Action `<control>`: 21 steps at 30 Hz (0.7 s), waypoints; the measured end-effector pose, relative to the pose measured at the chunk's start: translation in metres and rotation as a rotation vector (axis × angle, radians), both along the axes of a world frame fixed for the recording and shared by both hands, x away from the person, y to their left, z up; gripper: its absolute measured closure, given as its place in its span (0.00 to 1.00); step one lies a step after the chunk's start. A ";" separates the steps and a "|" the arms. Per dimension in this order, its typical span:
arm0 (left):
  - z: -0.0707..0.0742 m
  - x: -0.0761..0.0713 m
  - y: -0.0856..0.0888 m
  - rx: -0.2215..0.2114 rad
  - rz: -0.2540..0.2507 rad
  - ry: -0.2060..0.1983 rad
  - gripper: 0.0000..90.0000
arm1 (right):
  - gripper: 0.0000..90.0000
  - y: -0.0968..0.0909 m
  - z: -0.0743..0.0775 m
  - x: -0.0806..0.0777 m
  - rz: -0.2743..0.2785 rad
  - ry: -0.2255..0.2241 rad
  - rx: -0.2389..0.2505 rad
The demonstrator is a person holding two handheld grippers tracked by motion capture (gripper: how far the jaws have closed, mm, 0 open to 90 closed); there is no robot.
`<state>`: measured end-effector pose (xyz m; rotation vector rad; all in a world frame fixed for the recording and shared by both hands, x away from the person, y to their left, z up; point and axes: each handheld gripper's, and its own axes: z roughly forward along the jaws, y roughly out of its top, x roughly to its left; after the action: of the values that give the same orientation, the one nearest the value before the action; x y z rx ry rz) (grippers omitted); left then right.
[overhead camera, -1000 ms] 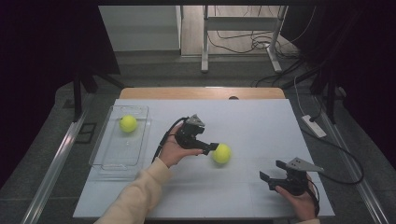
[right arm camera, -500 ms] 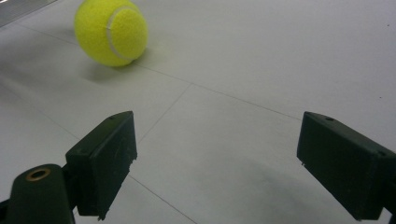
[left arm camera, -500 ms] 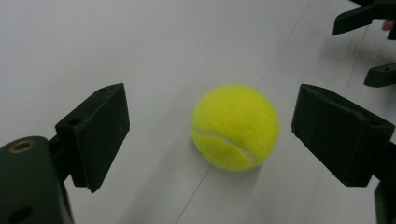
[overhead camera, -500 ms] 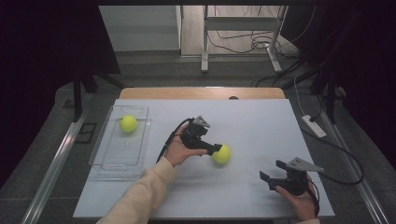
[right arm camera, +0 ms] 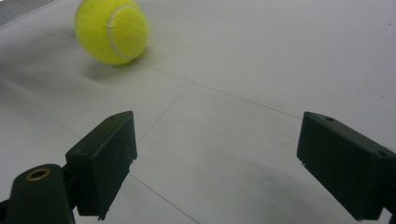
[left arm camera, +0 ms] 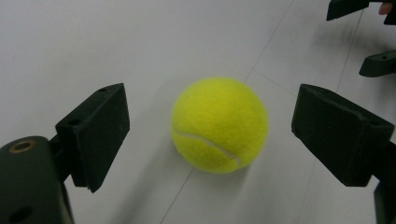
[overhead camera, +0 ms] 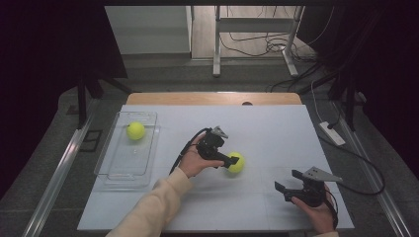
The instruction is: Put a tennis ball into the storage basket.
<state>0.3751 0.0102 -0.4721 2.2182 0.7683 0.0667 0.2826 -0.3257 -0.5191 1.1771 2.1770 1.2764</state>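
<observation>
Since the earlier frames the left claw (overhead camera: 232, 162) has moved down and toward the person, following the fuzzy yellow-green tennis ball (overhead camera: 235, 162) on the white bench (overhead camera: 276, 133), and its jaws have just been opening, with the ball between them. In the left claw's own view the ball (left arm camera: 220, 125) sits on the bench between the 2 black jaws, with a clear gap on each side, so nothing is gripped. The right claw (overhead camera: 290, 181) rests near the bench's front right corner, jaws spread wide and empty. There are 2 tennis balls: the second yellow-green one (overhead camera: 136, 130) lies in the far end of the 1 clear plastic tray (overhead camera: 123, 170) at the bench's left. No writing is legible.
</observation>
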 end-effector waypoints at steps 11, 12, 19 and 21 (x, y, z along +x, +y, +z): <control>-0.012 0.001 -0.015 0.043 -0.037 0.026 0.11 | 0.13 0.001 -0.001 0.000 0.005 0.004 -0.011; -0.013 0.002 -0.016 0.051 -0.042 0.026 0.11 | 0.13 0.001 -0.001 0.000 0.005 0.003 -0.009; -0.021 0.003 -0.024 0.079 -0.044 0.039 0.09 | 0.13 0.001 -0.001 0.000 0.004 0.004 -0.007; -0.023 0.004 -0.025 0.084 -0.047 0.039 0.09 | 0.13 0.001 -0.001 0.000 0.005 0.003 -0.008</control>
<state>0.3790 -0.0145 -0.4946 2.3219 0.7463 0.0331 0.2828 -0.3250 -0.5202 1.1724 2.1864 1.2679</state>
